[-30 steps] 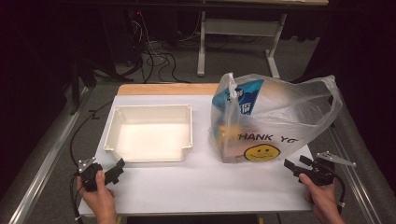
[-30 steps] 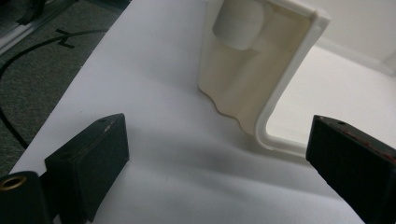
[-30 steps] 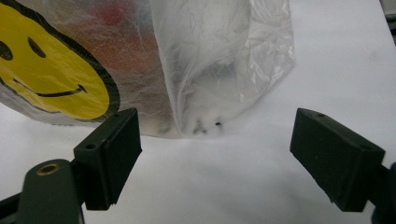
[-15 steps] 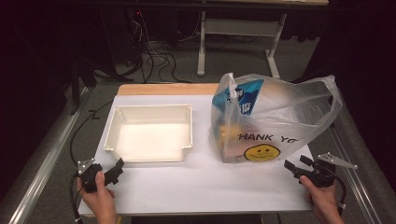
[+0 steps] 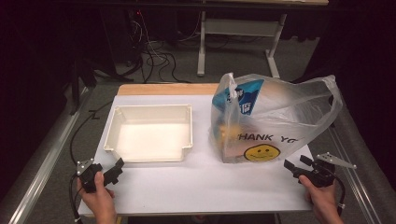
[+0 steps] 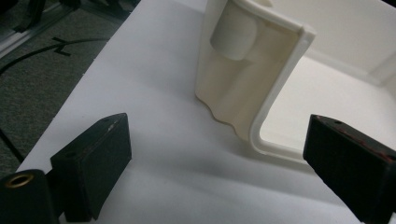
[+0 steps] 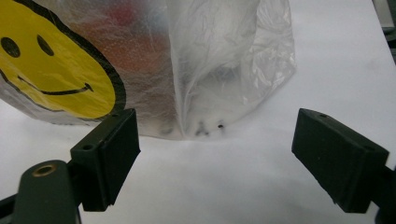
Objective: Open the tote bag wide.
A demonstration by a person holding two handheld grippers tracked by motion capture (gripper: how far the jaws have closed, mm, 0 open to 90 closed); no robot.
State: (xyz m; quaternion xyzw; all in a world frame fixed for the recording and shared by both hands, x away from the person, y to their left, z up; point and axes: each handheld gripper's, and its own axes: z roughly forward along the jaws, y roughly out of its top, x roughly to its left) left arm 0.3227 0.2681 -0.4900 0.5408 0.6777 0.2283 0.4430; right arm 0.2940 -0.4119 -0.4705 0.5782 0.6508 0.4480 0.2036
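A cream plastic tray [image 5: 112, 135] sits empty on the left half of the white table top. A clear plastic bag [image 5: 289, 112] with a yellow smiley face and "THANK YOU" print stands on the right half, with a blue packet [image 5: 243, 98] and other goods inside. My left gripper [image 5: 116, 169] rests open at the front left, just short of the tray's near corner [image 6: 261, 135]. At the front right my right gripper [image 5: 295, 164] is open, its jaws pointing at the bag's lower corner [image 7: 219, 93]. Nothing lies between either pair of jaws.
The white table top [image 5: 205, 186] has bare room between the tray and the bag and along the front. A wooden strip [image 5: 168, 88] edges the far side. Metal rails [image 5: 42, 158] run along both sides, and cables [image 5: 154, 51] lie on the floor beyond.
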